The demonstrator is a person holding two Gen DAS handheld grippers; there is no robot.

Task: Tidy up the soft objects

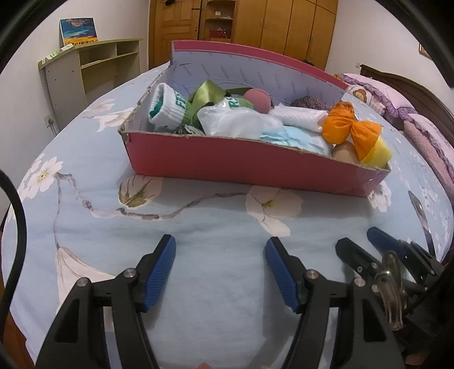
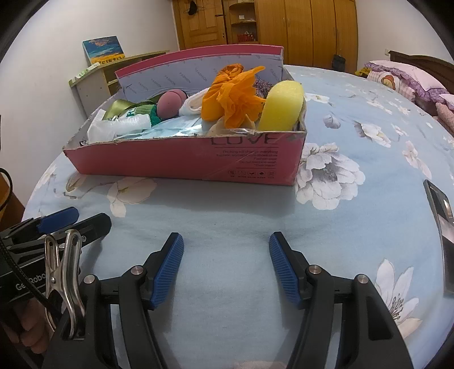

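A pink cardboard box (image 1: 227, 161) (image 2: 176, 159) sits on the blue floral bedspread, full of soft things: an orange cloth bow (image 1: 350, 129) (image 2: 232, 96), a yellow sponge (image 1: 378, 153) (image 2: 281, 106), a pink ball (image 1: 256, 100) (image 2: 170, 103), a white and green sock (image 1: 167, 106), a green ribbon (image 1: 208, 92) and clear plastic bags (image 1: 235, 120). My left gripper (image 1: 220, 245) is open and empty over the bedspread, short of the box. My right gripper (image 2: 225, 241) is open and empty beside it; it also shows in the left wrist view (image 1: 357, 241).
A dark phone (image 2: 442, 224) lies on the bed at the right. Purple pillows (image 1: 377, 93) sit at the headboard. A low shelf unit (image 1: 93, 73) stands by the left wall, wooden wardrobes (image 1: 283, 25) at the back.
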